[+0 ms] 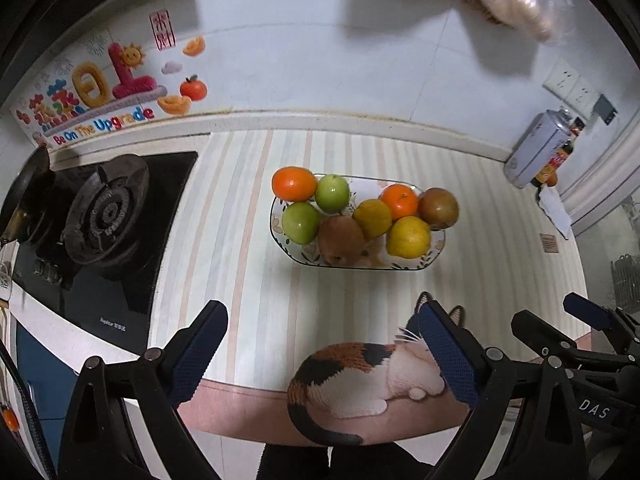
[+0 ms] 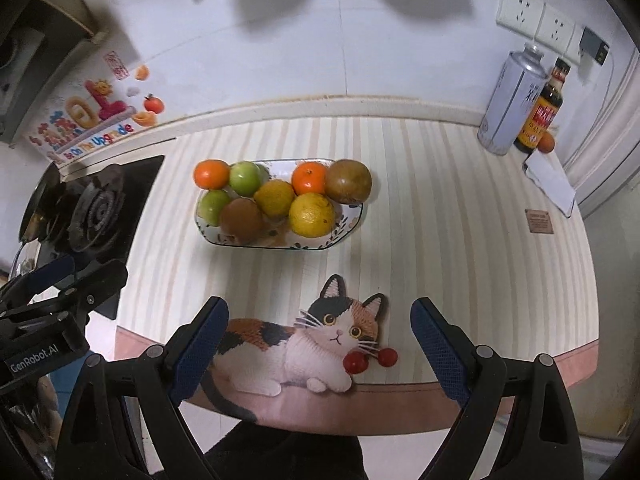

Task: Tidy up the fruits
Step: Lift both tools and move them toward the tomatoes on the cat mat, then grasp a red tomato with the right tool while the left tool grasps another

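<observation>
left gripper and right gripper: jaws wide apart, empty, above the oval floral ceramic fruit dish on the striped counter.

— What's that counter like?
— Pale striped covering, pinkish front edge. A patterned dish of fruit sits mid-counter; a cat-shaped mat lies at the near edge.
— And the ends?
— Gas hob at one; a silver can, dark bottle and folded white paper at the other.

"Be On The Upgrade" on wall sticker, "GenRobot.AI" on left gripper, "DAS" on right gripper
</observation>
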`<action>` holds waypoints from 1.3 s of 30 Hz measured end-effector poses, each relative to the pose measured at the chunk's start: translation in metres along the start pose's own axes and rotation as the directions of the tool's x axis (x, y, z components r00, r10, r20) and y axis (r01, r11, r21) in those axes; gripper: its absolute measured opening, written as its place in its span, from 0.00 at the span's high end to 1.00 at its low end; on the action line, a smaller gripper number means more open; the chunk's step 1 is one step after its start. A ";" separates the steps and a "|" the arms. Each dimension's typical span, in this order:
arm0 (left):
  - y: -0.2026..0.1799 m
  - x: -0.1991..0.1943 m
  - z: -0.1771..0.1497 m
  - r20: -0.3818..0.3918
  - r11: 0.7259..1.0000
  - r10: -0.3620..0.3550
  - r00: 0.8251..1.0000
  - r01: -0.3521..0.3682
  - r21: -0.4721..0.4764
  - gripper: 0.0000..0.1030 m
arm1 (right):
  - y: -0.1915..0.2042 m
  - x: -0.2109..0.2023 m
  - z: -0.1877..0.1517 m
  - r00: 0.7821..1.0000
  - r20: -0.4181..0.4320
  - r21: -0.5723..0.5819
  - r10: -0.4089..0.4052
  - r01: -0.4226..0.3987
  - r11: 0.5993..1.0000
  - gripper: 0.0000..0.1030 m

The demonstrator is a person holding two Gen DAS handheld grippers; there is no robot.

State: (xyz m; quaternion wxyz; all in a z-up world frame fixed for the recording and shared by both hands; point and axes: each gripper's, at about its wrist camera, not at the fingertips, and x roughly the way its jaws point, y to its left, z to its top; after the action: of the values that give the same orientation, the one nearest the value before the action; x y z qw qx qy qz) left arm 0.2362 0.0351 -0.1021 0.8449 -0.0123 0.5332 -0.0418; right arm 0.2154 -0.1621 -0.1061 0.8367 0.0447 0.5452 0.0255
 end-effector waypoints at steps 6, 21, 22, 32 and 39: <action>-0.005 -0.033 -0.014 0.045 1.000 0.012 0.999 -0.013 0.023 0.05 | 0.003 -0.038 -0.013 0.999 0.053 -0.008 0.003 -0.002 1.000 0.08; -0.015 -0.086 -0.028 0.125 0.999 0.003 0.992 -0.009 0.045 0.05 | 0.006 -0.096 -0.031 0.991 0.136 -0.013 0.018 -0.016 1.000 0.08; -0.015 -0.087 -0.029 0.127 0.999 0.002 0.992 -0.007 0.044 0.05 | 0.005 -0.097 -0.031 0.990 0.138 -0.011 0.019 -0.017 1.000 0.08; -0.019 -0.064 -0.032 0.080 1.000 0.001 0.997 -0.003 0.030 0.05 | -0.023 -0.065 -0.026 0.992 0.102 0.072 0.076 -0.083 0.994 0.08; -0.035 -0.011 -0.028 0.005 0.996 0.057 0.998 -0.058 0.068 0.05 | -0.083 0.011 -0.039 0.999 -0.012 0.202 0.053 -0.050 0.978 0.14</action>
State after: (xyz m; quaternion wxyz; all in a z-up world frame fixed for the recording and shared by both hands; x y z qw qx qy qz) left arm 0.2047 0.0019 -0.1022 0.8463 0.0317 0.5305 -0.0355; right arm 0.1832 -0.2415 -0.1400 0.8223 0.1431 0.5508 -0.0078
